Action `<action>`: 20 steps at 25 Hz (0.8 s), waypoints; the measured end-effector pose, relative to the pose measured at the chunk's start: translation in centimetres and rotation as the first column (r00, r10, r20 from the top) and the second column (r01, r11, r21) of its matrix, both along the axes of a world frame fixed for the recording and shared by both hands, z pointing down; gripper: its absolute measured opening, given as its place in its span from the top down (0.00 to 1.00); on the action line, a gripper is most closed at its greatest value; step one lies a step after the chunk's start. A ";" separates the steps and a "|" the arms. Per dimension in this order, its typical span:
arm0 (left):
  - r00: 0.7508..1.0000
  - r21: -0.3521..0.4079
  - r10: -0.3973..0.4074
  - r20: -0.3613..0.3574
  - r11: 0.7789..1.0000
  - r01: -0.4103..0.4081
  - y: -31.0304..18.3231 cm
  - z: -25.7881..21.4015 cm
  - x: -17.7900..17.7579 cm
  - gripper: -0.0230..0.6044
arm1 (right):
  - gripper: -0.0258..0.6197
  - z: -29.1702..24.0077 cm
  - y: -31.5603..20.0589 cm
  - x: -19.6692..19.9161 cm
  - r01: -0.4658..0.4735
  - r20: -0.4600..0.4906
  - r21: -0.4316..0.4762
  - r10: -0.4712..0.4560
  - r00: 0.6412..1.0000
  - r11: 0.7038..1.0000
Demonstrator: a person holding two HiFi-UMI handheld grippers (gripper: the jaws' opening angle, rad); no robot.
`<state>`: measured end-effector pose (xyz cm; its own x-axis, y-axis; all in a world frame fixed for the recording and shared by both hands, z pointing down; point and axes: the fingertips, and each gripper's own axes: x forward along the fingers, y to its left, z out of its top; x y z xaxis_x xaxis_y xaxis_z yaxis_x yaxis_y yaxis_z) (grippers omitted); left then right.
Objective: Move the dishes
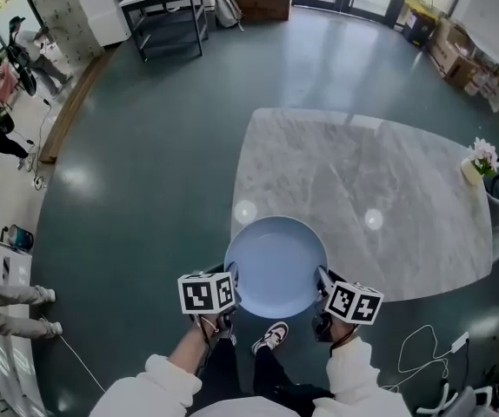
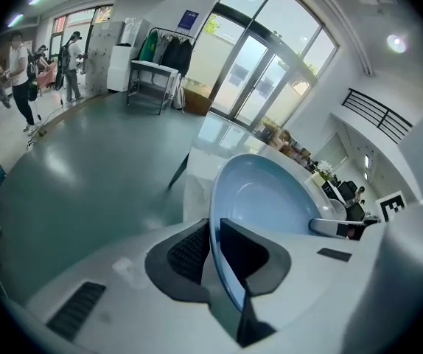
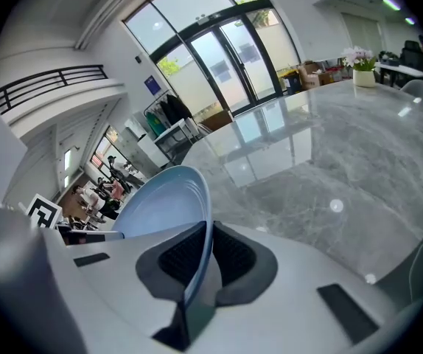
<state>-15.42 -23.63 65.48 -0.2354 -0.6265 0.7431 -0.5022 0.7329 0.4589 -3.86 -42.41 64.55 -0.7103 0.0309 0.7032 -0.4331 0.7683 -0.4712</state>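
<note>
Left gripper (image 1: 232, 281) and right gripper (image 1: 322, 278) each clamp opposite rims of a pale blue plate (image 1: 276, 263) at the marble table's (image 1: 362, 172) near-left edge. A flower vase (image 1: 478, 162) stands far right, well apart; open floor (image 1: 145, 163) lies left.

Plate (image 1: 276, 266) plain pale blue; table (image 1: 362, 172) grey-white veined marble; floor (image 1: 163, 146) dark teal; flowers (image 1: 482, 153) pale pink.

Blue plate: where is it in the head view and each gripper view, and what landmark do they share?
Head view: blue plate lower centre, at the near edge of the marble table, between the left hand-held gripper and right hand-held gripper.
Left gripper view: blue plate centre-right, rim clamped in the jaws.
Right gripper view: blue plate left of centre, rim clamped in the jaws.
Shared landmark: the marble table, beyond the blue plate in every view.
</note>
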 end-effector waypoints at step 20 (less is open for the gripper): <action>0.999 -0.052 0.031 -0.028 0.998 -0.033 -4.6 5.6 -3.4 0.91 | 0.84 5.5 -4.2 -2.2 -0.032 -0.065 0.009 0.032 0.997 0.999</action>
<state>-18.82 -28.27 71.04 -0.1951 -0.5934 0.7809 -0.5136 0.7401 0.4341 -6.07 -46.56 70.01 -0.6634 0.0032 0.7483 -0.4872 0.7572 -0.4351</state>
